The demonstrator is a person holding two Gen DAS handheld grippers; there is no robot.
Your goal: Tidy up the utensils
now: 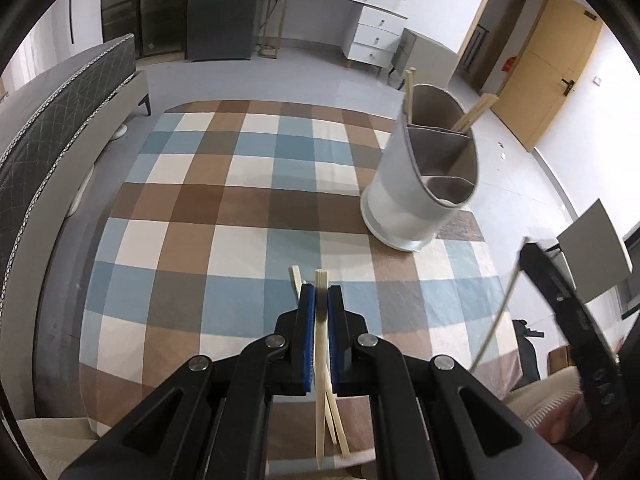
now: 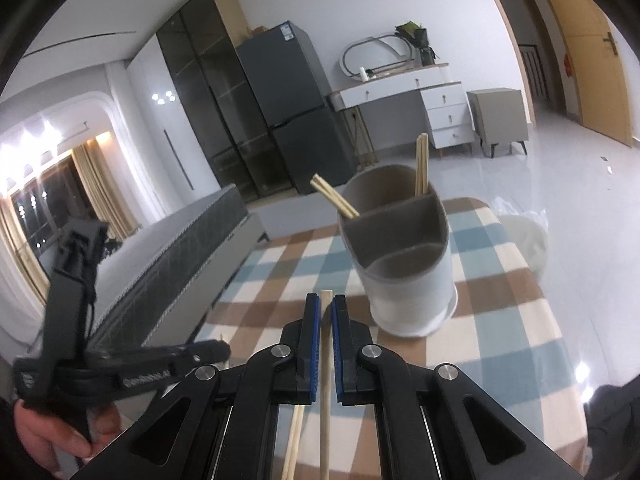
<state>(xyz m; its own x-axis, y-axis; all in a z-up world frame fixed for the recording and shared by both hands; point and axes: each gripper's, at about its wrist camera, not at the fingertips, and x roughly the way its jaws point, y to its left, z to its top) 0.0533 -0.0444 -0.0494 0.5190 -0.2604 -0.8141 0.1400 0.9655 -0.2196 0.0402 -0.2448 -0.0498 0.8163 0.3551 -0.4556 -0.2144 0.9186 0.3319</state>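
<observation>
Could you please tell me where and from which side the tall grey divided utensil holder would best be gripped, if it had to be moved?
Probably the grey divided utensil holder is best gripped at its low front rim, coming from above. That edge is thin, whereas the round body looks too wide.

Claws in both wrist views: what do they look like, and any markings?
Both the left claw and right claw are black linkage frames with silver pivot bolts and blue pads. White lettering, too blurred to read, runs along the left tool's body.
</observation>
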